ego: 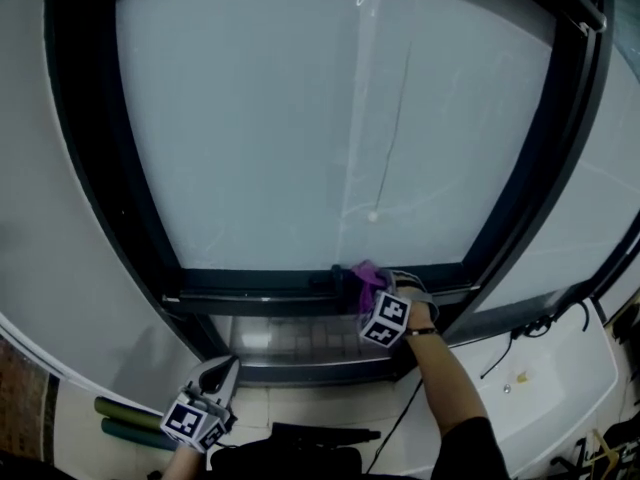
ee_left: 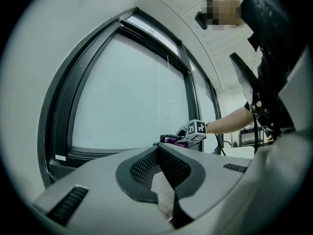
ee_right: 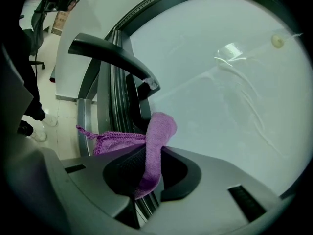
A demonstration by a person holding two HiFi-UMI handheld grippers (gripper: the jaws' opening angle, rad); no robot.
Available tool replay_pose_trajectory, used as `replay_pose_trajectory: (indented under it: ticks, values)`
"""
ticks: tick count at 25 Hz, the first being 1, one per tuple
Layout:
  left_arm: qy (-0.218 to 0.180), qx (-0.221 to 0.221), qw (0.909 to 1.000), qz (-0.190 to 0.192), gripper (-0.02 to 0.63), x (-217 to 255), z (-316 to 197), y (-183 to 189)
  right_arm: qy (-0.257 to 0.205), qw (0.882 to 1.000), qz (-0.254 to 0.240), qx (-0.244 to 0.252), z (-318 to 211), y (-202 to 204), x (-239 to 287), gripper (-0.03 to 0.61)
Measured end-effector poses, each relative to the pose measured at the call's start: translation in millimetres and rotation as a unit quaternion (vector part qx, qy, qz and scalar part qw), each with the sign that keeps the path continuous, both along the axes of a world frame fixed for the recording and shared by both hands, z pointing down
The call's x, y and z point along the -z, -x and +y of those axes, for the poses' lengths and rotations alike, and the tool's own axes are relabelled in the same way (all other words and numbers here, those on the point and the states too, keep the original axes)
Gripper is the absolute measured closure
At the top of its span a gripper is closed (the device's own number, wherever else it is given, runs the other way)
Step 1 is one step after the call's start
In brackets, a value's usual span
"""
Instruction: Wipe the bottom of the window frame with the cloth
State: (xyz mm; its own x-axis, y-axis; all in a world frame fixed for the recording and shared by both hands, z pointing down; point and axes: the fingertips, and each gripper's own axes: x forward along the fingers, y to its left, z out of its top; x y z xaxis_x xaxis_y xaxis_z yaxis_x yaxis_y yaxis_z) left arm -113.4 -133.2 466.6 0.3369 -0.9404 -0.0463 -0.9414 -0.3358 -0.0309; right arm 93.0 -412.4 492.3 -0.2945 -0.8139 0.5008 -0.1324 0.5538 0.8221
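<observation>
Item: purple cloth (ee_right: pixel 157 133), pinched in the closed jaws of the right gripper (ee_right: pixel 146 156); one fold stands up between the pads, the rest trails to the side over the grooved tracks. Location: on the bottom rail of the window frame (ego: pixel 260 286), right of its middle, just below the glass (ego: pixel 300 118). Step in hand, as judged: wiping along that rail. Handling notes: the cloth is bunched, not spread, so it likely cleans best if the trailing part is pressed flat on the rail and drawn in one steady pass along its length. The gripper should be tipped low enough that fabric, not the jaw tips, meets the metal. The parallel grooves probably need a separate pass each. The dark handle (ee_right: pixel 112 55) juts out just above the tracks and could snag the cloth. Pose, right: arm stretched forward and up to the rail, hand (ego: pixel 420 313) behind the marker cube, jaws aimed along the sill toward the glass. Pose, left: left gripper (ego: pixel 222 373) held low and near the body, well apart from the frame, jaw tips together on nothing, idle.
</observation>
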Motion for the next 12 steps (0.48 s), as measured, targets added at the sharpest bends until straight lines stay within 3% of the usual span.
replay_pose_trajectory:
  ticks: [5,12]
  values:
    - [0.005,-0.017,0.9994,0.03,0.612,5.6,-18.3,11.5,0.006,1.0,0.015,-0.026,-7.4,-11.6,-2.2,0.509]
    - [-0.006,-0.042,0.9986,0.031,0.612,1.4,-40.5,16.1,0.012,0.998,0.024,-0.057,-15.1,-29.8,-4.0,0.509]
